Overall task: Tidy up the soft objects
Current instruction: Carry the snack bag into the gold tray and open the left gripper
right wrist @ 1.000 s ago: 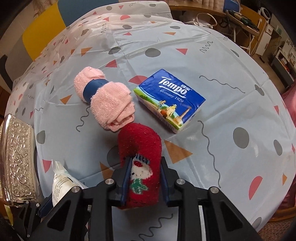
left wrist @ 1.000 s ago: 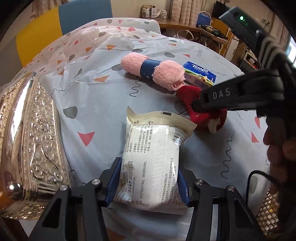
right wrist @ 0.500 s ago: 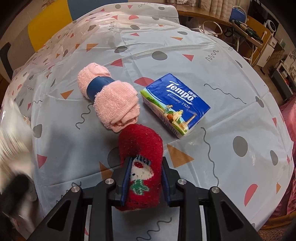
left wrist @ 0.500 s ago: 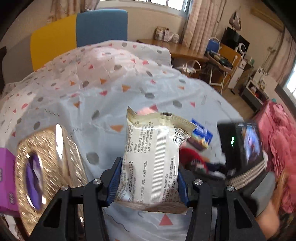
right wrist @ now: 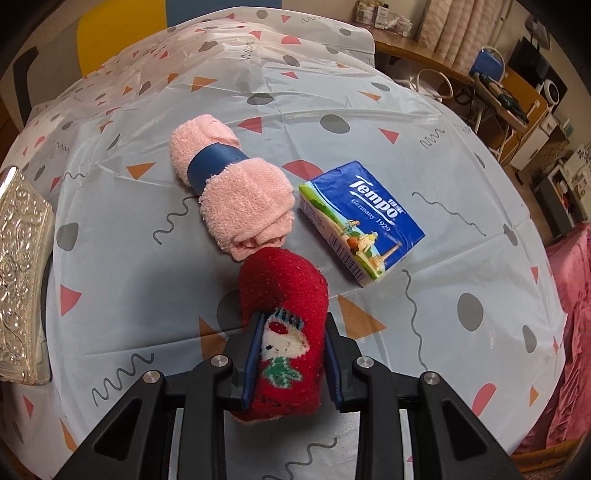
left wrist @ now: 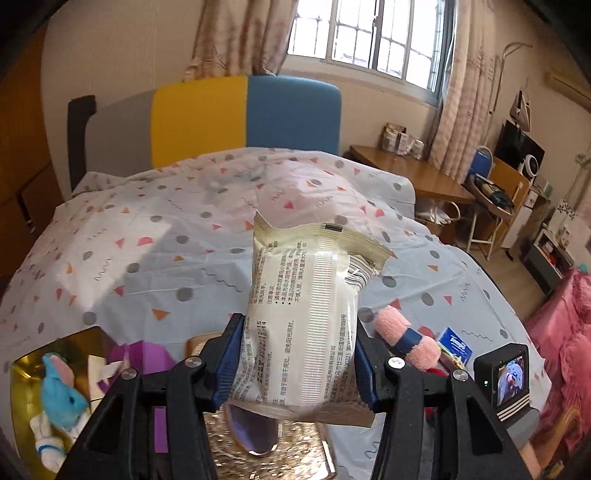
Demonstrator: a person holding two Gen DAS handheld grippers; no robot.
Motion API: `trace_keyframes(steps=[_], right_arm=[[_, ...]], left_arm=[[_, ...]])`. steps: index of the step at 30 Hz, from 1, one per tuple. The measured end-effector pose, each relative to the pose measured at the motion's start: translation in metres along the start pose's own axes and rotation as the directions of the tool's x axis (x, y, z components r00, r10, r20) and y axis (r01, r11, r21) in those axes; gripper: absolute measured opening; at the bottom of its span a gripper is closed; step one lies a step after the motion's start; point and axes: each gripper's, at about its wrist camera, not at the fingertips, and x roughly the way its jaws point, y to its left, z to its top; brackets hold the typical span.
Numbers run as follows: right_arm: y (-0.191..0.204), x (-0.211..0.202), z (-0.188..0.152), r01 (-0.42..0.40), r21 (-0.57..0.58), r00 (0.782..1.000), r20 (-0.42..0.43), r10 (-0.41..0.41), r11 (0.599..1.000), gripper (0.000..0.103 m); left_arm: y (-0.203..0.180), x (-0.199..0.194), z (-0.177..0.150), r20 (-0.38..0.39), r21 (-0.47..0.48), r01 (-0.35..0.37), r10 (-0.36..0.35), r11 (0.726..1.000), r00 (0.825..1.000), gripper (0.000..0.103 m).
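Spread under everything, a patterned tablecloth (right wrist: 369,122). At nine o'clock in the right wrist view, an embossed gold tray (right wrist: 22,280); inside it, at eight o'clock in the left wrist view, a blue plush rabbit (left wrist: 62,391). At twelve, a rolled pink towel (right wrist: 236,192); at two, a tissue pack (right wrist: 365,221). Clamped in the left gripper (left wrist: 297,365), a white packet (left wrist: 306,317), raised; in the right gripper (right wrist: 291,354), a red sock (right wrist: 284,317).

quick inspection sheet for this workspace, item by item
surface: table under a patterned cloth
job's things: cream wrapped pack in the left gripper; red sock in the right gripper; pink rolled towel and blue tissue pack on the cloth
clutter: embossed metal tray; blue plush toy
grippers: left gripper shut on the pack; right gripper shut on the sock
cables: nothing seen
surroundings: colour-block chair, window
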Motion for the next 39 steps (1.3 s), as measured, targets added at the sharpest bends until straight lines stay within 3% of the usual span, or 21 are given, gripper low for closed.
trace_keyframes(steps=[11, 21, 31, 39], right_arm=[[0.016, 0.001, -0.005, 0.035, -0.053, 0.999, 0.029, -0.034, 0.998, 0.030], [0.029, -0.007, -0.011, 0.085, -0.105, 0.995, 0.059, -0.079, 0.991, 0.030], [0.027, -0.011, -0.016, 0.072, -0.082, 0.996, 0.062, -0.067, 0.994, 0.030], [0.033, -0.009, -0.018, 0.115, -0.142, 0.990, 0.093, -0.103, 0.983, 0.028]], left_arm=[[0.042, -0.057, -0.013, 0.134, -0.040, -0.060, 0.065, 0.997, 0.989, 0.054], [0.093, -0.101, -0.046, 0.205, -0.097, -0.171, 0.188, 0.980, 0.961, 0.054], [0.145, -0.116, -0.086, 0.158, -0.193, -0.213, 0.245, 0.958, 0.957, 0.054], [0.197, -0.111, -0.128, 0.057, -0.270, -0.255, 0.279, 0.929, 0.959, 0.054]])
